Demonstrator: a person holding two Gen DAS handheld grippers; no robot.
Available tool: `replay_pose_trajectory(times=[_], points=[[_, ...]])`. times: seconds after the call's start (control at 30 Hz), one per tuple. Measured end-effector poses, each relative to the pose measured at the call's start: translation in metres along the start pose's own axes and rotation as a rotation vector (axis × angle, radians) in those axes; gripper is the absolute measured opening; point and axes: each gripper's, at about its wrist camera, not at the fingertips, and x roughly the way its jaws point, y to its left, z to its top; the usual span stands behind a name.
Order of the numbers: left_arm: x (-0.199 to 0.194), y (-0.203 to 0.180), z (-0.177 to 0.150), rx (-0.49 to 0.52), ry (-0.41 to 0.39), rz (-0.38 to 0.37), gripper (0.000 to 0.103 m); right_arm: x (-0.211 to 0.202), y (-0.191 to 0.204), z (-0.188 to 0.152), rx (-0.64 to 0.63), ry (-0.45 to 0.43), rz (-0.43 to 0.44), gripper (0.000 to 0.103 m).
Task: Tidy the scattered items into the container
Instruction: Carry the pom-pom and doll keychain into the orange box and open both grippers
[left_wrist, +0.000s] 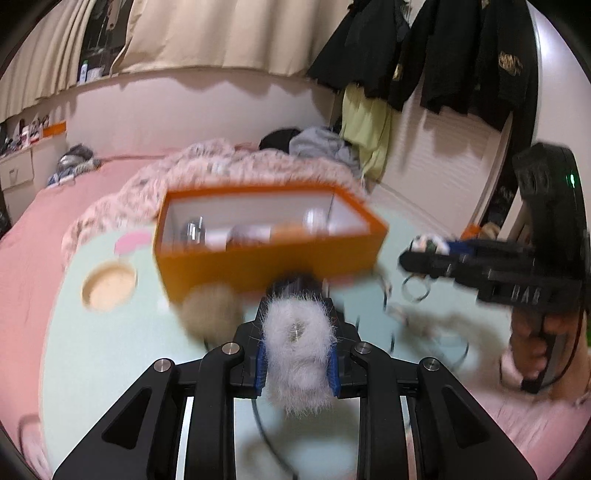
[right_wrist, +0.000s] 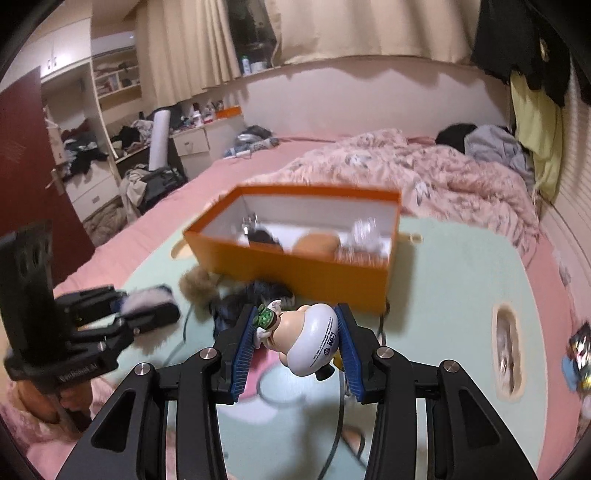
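An open orange box (left_wrist: 273, 266) (right_wrist: 295, 266) sits on a pale green mat on the bed, with several small items inside. My left gripper (left_wrist: 297, 332) is shut on a fluffy grey-white fur piece (left_wrist: 297, 354), just in front of the box's near wall. That gripper (right_wrist: 147, 310) also shows at the left of the right wrist view with the fur piece (right_wrist: 147, 297) in it. My right gripper (right_wrist: 299, 332) is shut on a small white and tan toy figure (right_wrist: 306, 339), short of the box's near right corner. The right gripper (left_wrist: 424, 254) appears at the right in the left wrist view.
A brown pompom (left_wrist: 210, 306) (right_wrist: 197, 288) and a dark furry item (right_wrist: 255, 295) lie against the box's near wall. Thin cables and rings (left_wrist: 415, 291) lie on the mat (left_wrist: 110, 350). A rumpled pink quilt (right_wrist: 424, 173) lies behind the box. A small colourful item (right_wrist: 578, 354) sits at the far right.
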Motion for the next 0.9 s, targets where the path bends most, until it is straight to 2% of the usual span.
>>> replay_pose_trajectory(times=[0.1,0.2,0.3,0.33,0.4,0.43,0.47,0.53,0.57,0.67,0.9], points=[[0.014,0.011,0.044,-0.028,-0.019,-0.003,0.026,0.006,0.004,0.031,-0.039,-0.038,-0.012,0.041],[0.044,0.023,0.08,-0.052,0.017,-0.024,0.026,0.027,0.0,0.06,-0.032,-0.036,-0.022,0.041],[0.082,0.031,0.097,-0.059,0.074,0.032,0.026,0.057,-0.006,0.074,-0.036,-0.018,-0.083,0.042],[0.092,0.033,0.099,-0.066,0.09,0.046,0.027,0.069,-0.008,0.075,-0.036,-0.012,-0.111,0.042],[0.112,0.042,0.099,-0.089,0.142,0.072,0.048,0.092,-0.017,0.077,-0.017,0.012,-0.147,0.042],[0.122,0.047,0.098,-0.106,0.172,0.105,0.052,0.101,-0.023,0.077,-0.001,0.018,-0.165,0.043],[0.129,0.051,0.097,-0.121,0.19,0.127,0.058,0.108,-0.029,0.078,0.015,0.021,-0.182,0.049],[0.133,0.06,0.093,-0.152,0.206,0.123,0.06,0.113,-0.037,0.077,0.038,0.022,-0.217,0.063],[0.132,0.062,0.09,-0.161,0.206,0.116,0.062,0.111,-0.038,0.077,0.043,0.015,-0.226,0.065],[0.121,0.063,0.084,-0.164,0.181,0.114,0.068,0.098,-0.037,0.074,0.039,-0.015,-0.222,0.069],[0.093,0.048,0.08,-0.135,0.137,0.104,0.069,0.073,-0.02,0.065,-0.02,-0.054,-0.248,0.069]])
